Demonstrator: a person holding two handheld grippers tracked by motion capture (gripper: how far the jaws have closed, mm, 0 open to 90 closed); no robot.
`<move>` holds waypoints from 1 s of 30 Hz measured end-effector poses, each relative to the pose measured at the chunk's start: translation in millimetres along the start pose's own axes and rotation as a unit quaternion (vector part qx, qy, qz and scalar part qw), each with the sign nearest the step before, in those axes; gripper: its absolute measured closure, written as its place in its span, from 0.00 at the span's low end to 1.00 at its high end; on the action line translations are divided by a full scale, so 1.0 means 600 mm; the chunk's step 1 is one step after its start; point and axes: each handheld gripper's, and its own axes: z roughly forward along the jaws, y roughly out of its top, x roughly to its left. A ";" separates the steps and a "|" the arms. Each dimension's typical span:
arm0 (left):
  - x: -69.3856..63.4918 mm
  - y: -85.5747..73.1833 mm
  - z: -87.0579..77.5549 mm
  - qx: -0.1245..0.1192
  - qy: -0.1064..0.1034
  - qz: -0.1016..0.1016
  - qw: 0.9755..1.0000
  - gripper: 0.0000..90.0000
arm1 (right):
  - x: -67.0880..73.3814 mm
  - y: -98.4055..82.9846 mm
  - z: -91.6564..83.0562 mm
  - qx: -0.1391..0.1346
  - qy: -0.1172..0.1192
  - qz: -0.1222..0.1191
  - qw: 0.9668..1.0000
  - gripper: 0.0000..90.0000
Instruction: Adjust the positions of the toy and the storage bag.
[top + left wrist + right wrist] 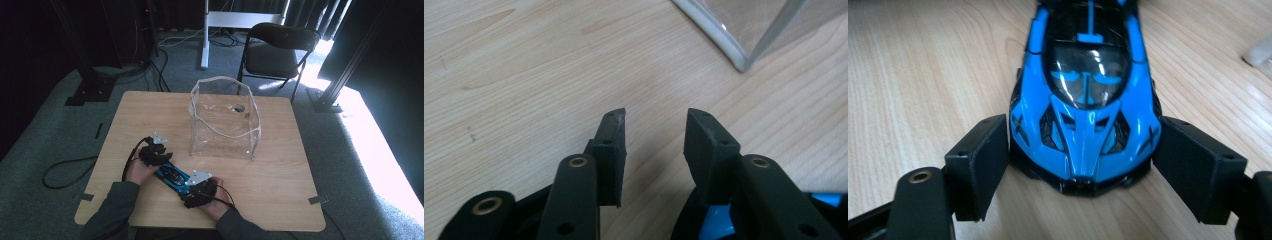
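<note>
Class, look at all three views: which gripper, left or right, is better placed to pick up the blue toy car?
Right. The right gripper has its open jaws on either side of the blue toy car's nose. The left gripper is open over bare table, with the car behind its jaws.

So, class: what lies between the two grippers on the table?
A blue toy car lies between the left gripper and right gripper, seen in the high view.
</note>
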 end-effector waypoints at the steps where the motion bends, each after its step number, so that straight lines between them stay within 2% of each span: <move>1: 0.000 -0.001 -0.001 0.001 -0.007 0.003 1.000 0.69 | -0.004 -0.001 -0.001 0.001 0.000 0.004 1.000 0.24; 3: -0.006 -0.004 0.000 0.013 -0.025 0.018 0.999 0.69 | -0.013 -0.003 -0.003 0.002 -0.006 0.009 1.000 0.25; 4: -0.012 -0.006 0.001 0.011 -0.023 0.024 0.999 0.70 | -0.016 -0.004 -0.005 0.002 -0.012 0.009 1.000 0.25; 6: -0.014 -0.008 0.002 0.009 -0.018 0.019 1.000 0.71 | -0.020 -0.003 -0.007 0.003 -0.016 0.005 1.000 0.25; 8: -0.008 -0.010 0.001 0.009 -0.026 0.008 1.000 0.71 | -0.020 -0.003 -0.007 0.003 -0.022 -0.004 1.000 0.26; 13: 0.004 -0.019 -0.008 0.005 -0.025 -0.016 1.000 0.73 | -0.026 -0.002 -0.008 0.008 -0.052 -0.012 0.999 0.28; 15: 0.008 -0.024 -0.013 0.011 -0.018 -0.022 1.000 0.75 | -0.036 -0.003 -0.007 0.009 -0.065 0.004 0.998 0.34; 17: 0.013 -0.030 -0.016 0.010 -0.021 -0.030 0.999 0.76 | -0.047 -0.002 -0.007 0.011 -0.083 0.020 0.996 0.36; 19: 0.017 -0.035 -0.019 0.009 -0.023 -0.036 0.999 0.76 | -0.060 0.000 -0.004 0.014 -0.080 0.044 0.996 0.36; 23: 0.019 -0.045 -0.020 0.017 -0.016 -0.040 0.999 0.79 | -0.063 0.009 0.005 0.015 -0.093 0.049 0.994 0.43; 26: 0.024 -0.060 -0.021 0.017 -0.016 -0.054 0.998 0.79 | -0.064 0.019 0.016 0.014 -0.101 0.058 0.993 0.52; 30: 0.030 -0.079 -0.028 0.001 -0.011 -0.072 0.997 0.74 | -0.064 0.028 0.028 0.005 -0.084 0.066 0.994 0.61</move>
